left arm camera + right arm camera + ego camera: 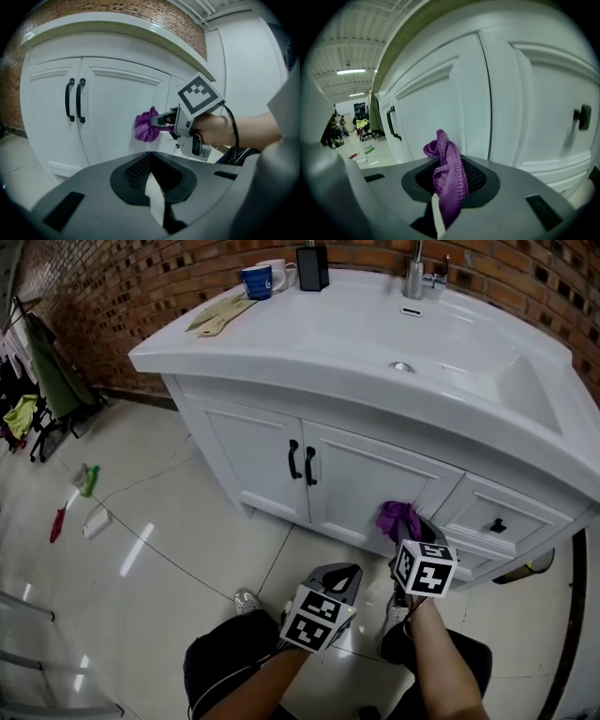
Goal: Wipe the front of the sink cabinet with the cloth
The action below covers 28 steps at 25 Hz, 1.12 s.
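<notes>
Head view, nearest first: two bare forearms [441, 662] come up from 6 o'clock, each holding a gripper with a marker cube. The left gripper [348, 571] sits low, just off 6 o'clock, well short of the cabinet [267, 460]. Its own view shows its jaws [151, 157] closed together with nothing between them. At 5 o'clock from frame centre, just to its right and a little farther on, the right gripper [405, 529] is clamped on a bunched purple cloth [396, 517]. In the right gripper view the cloth [449, 173] stands up out of the closed jaws [449, 165], a fold poking above them. From the left gripper view, the right gripper [163, 120] points to 9 o'clock. The cloth [146, 126] at its tip is pressed against the right edge of the right-hand door [119, 112], low on the cabinet front. To the cloth's 9 o'clock, two black handles [300, 463] flank the seam between the doors. To its 3 o'clock is a drawer [511, 521] with a black knob [497, 525]. A glossy tiled floor [141, 549] spreads to 8 o'clock. Above the doors the white sink [375, 334] tops the cabinet. At its far edge, toward 12 o'clock, stand a tap [414, 277], a black box [312, 267], a blue mug [256, 281] and a white mug [279, 271]. Behind them runs a brick wall [122, 287].
</notes>
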Each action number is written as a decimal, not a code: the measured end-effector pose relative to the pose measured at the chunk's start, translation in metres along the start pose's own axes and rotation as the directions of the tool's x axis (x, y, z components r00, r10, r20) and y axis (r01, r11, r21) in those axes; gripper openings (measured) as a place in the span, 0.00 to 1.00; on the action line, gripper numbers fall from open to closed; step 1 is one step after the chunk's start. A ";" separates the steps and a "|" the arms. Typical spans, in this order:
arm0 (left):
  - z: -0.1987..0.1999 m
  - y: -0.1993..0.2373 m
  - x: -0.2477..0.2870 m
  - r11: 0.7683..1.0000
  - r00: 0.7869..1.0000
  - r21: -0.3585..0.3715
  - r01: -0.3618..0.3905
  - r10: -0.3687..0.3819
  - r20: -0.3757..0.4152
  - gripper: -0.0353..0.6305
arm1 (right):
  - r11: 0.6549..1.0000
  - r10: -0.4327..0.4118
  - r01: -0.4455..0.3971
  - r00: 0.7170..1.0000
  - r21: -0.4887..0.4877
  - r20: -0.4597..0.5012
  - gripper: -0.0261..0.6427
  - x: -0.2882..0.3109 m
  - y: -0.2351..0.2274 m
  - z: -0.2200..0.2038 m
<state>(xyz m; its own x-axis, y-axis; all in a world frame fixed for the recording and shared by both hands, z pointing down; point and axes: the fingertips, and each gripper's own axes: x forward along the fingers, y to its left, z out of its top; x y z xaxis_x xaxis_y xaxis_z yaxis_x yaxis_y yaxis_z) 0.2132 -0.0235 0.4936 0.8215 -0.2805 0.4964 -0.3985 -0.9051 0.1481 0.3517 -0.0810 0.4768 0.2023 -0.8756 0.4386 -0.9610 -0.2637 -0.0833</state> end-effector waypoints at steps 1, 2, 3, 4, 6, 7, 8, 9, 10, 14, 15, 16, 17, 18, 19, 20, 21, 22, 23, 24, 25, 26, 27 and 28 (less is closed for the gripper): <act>0.002 -0.001 -0.003 1.000 1.000 0.000 -0.001 0.001 0.006 0.06 | 1.000 -0.003 0.004 1.000 -0.019 0.025 0.18 -0.006 0.002 0.013; 0.005 -0.001 -0.007 1.000 1.000 -0.001 -0.003 0.003 0.012 0.06 | 0.999 -0.006 0.008 0.999 -0.036 0.051 0.18 -0.012 0.003 0.027; 0.008 -0.002 -0.010 1.000 1.000 0.000 -0.006 0.006 0.018 0.06 | 0.999 -0.008 0.012 0.997 -0.051 0.078 0.18 -0.019 0.005 0.040; 0.010 -0.002 -0.013 1.000 1.000 0.003 -0.008 0.008 0.025 0.06 | 0.998 -0.009 0.016 0.994 -0.067 0.105 0.18 -0.025 0.007 0.053; 0.017 -0.002 -0.019 1.000 0.999 0.011 -0.012 0.012 0.038 0.06 | 0.994 -0.012 0.029 0.988 -0.102 0.157 0.18 -0.037 0.011 0.078; 0.019 -0.003 -0.022 1.000 0.999 0.014 -0.014 0.013 0.046 0.06 | 0.992 -0.014 0.036 0.983 -0.122 0.182 0.18 -0.044 0.013 0.090; 0.022 -0.004 -0.025 1.000 0.999 0.017 -0.015 0.014 0.053 0.06 | 0.989 -0.014 0.044 0.979 -0.142 0.205 0.18 -0.050 0.016 0.101; 0.025 -0.005 -0.028 1.000 0.998 0.019 -0.015 0.014 0.061 0.06 | 0.986 -0.012 0.050 0.974 -0.161 0.227 0.18 -0.056 0.019 0.112; 0.028 -0.006 -0.031 1.000 0.997 0.019 -0.015 0.014 0.071 0.06 | 0.982 -0.009 0.055 0.969 -0.178 0.248 0.18 -0.062 0.023 0.122; 0.033 -0.008 -0.040 1.000 0.996 0.026 -0.016 0.014 0.091 0.06 | 0.971 0.020 0.062 0.943 -0.233 0.333 0.18 -0.083 0.042 0.158; 0.033 -0.007 -0.042 0.999 0.996 0.027 -0.019 0.016 0.093 0.06 | 0.967 0.031 0.062 0.935 -0.248 0.354 0.18 -0.087 0.047 0.166; 0.034 -0.005 -0.044 0.999 0.995 0.026 -0.022 0.019 0.097 0.06 | 0.962 0.043 0.061 0.928 -0.266 0.371 0.18 -0.088 0.053 0.173; 0.035 -0.002 -0.046 0.999 0.995 0.024 -0.025 0.023 0.100 0.06 | 0.957 0.055 0.058 0.924 -0.283 0.377 0.18 -0.087 0.059 0.177; 0.034 0.001 -0.048 0.999 0.994 0.021 -0.030 0.028 0.103 0.06 | 0.953 0.066 0.052 0.925 -0.298 0.373 0.18 -0.083 0.064 0.178; 0.034 0.005 -0.050 0.999 0.994 0.017 -0.035 0.033 0.103 0.06 | 0.949 0.075 0.045 0.930 -0.311 0.361 0.18 -0.078 0.069 0.176; 0.032 0.009 -0.051 0.999 0.994 0.013 -0.041 0.039 0.102 0.06 | 0.946 0.081 0.037 0.935 -0.321 0.345 0.18 -0.072 0.073 0.172; 0.031 0.013 -0.053 0.999 0.994 0.009 -0.046 0.045 0.101 0.06 | 0.944 0.085 0.030 0.940 -0.329 0.330 0.18 -0.066 0.076 0.167; 0.029 0.017 -0.055 0.999 0.994 0.007 -0.052 0.051 0.098 0.06 | 0.942 0.087 0.025 0.945 -0.335 0.316 0.18 -0.060 0.078 0.161; 0.026 0.022 -0.057 0.998 0.994 0.004 -0.057 0.057 0.095 0.06 | 0.941 0.085 0.023 0.950 -0.338 0.301 0.18 -0.054 0.080 0.154; 0.023 0.026 -0.059 0.998 0.994 -0.001 -0.063 0.063 0.090 0.06 | 0.940 0.080 0.021 0.956 -0.339 0.282 0.18 -0.047 0.080 0.144; 0.018 0.030 -0.059 0.998 0.994 -0.007 -0.068 0.069 0.084 0.06 | 0.941 0.073 0.020 0.963 -0.338 0.259 0.18 -0.039 0.080 0.133; 0.013 0.033 -0.060 0.997 0.994 -0.015 -0.072 0.073 0.076 0.06 | 0.942 0.064 0.019 0.970 -0.336 0.234 0.18 -0.031 0.078 0.121; 0.007 0.036 -0.060 0.997 0.995 -0.023 -0.075 0.076 0.067 0.06 | 0.942 0.055 0.018 0.976 -0.334 0.210 0.18 -0.023 0.075 0.109; 0.002 0.038 -0.059 0.997 0.995 -0.030 -0.075 0.077 0.060 0.06 | 0.943 0.048 0.018 0.981 -0.333 0.188 0.18 -0.017 0.073 0.097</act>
<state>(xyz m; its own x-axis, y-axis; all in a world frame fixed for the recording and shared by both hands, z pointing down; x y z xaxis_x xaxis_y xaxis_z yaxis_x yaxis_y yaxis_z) 0.1504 -0.0422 0.4680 0.8114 -0.3681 0.4540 -0.4714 -0.8713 0.1361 0.2963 -0.1250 0.3765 0.1882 -0.9476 0.2580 -0.9650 -0.1297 0.2278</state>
